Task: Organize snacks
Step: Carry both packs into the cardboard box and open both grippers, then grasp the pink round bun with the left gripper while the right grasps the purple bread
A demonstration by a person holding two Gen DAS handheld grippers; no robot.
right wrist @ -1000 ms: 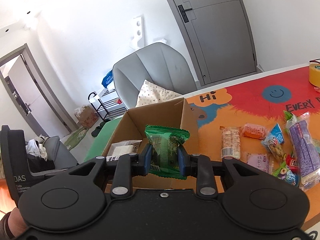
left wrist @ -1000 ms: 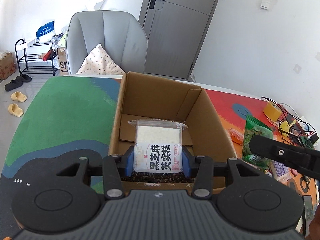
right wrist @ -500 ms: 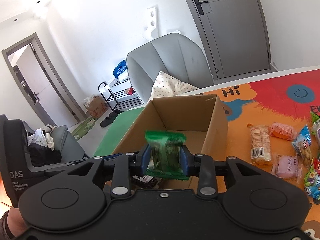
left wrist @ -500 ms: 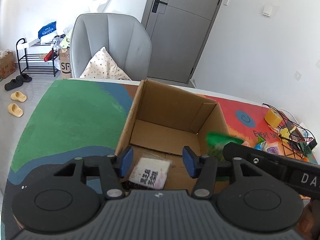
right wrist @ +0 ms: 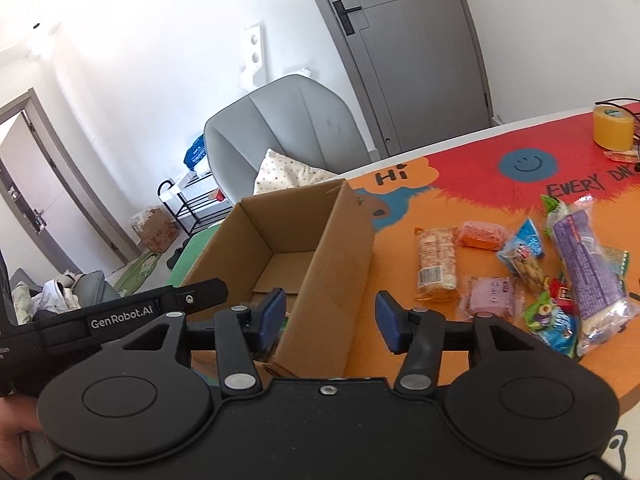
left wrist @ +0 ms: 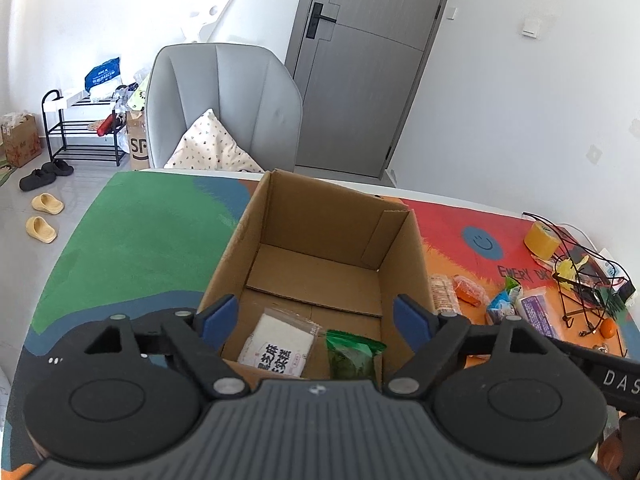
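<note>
Left wrist view: the left gripper hangs over the near end of an open cardboard box, its blue-padded fingers spread wide and grasping nothing. On the box floor, at the near end, lie two snacks side by side: a white packet printed with black Chinese characters on the left and a green packet just to its right, the two close together. The rest of the box floor is bare cardboard. The box stands on a table covered by a colourful mat, green to the left and red and orange to the right. More wrapped snacks lie on the mat right of the box, near a yellow tape roll and a black wire rack. A grey armchair with a dotted cushion stands beyond the table.

Right wrist view: the right gripper is held above the box's near right corner, fingers released and apart, empty. The left finger is over the box interior, the right finger over the orange mat. Loose snacks lie well right of the box: a beige bar, an orange packet, a pink packet, a blue packet and a long purple packet. The other handheld unit, labelled GenRobot.AI, is at the left edge
</note>
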